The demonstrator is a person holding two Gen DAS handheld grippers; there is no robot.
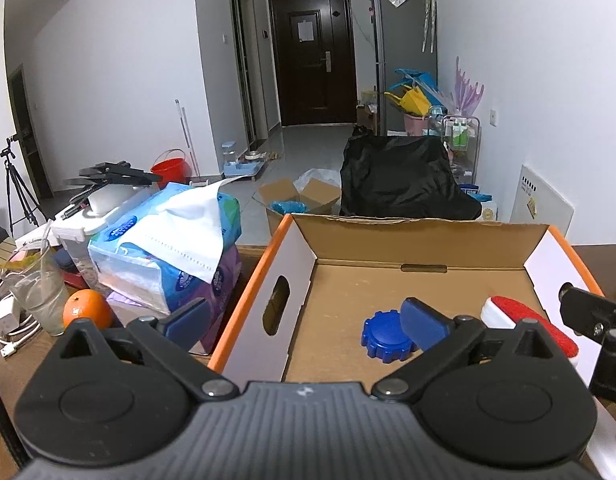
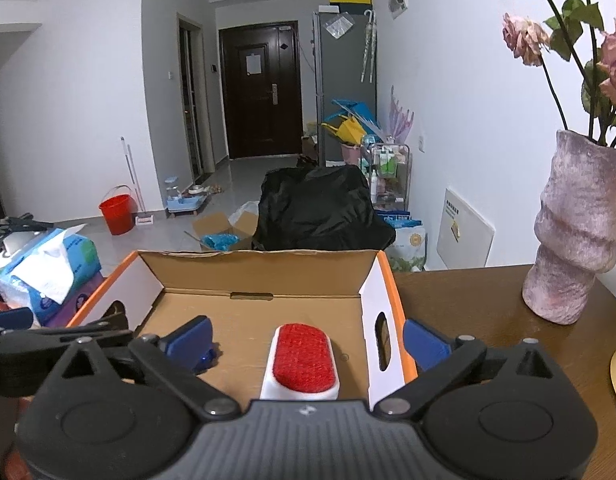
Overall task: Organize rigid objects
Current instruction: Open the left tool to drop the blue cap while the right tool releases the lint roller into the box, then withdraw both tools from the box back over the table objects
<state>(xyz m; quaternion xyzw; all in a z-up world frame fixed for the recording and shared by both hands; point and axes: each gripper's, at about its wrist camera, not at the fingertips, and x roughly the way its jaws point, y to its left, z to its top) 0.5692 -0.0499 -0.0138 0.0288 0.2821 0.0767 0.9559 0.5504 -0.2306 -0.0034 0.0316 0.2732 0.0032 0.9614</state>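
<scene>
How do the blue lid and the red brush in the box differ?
The blue ridged plastic lid is round, single-coloured and low; the red-topped white oblong brush is elongated, two-coloured and taller. The lid lies toward the left wall of the cardboard box, the brush toward the right. Both rest free on the box floor.

White walls [image 1: 128, 60], grey tiled floor [image 1: 308, 148] — dark door [image 1: 311, 56], perhaps wooden.

One cardboard box [image 1: 419, 280] holds one blue cap [image 1: 381, 336] and one red-topped brush [image 2: 304, 356].
</scene>
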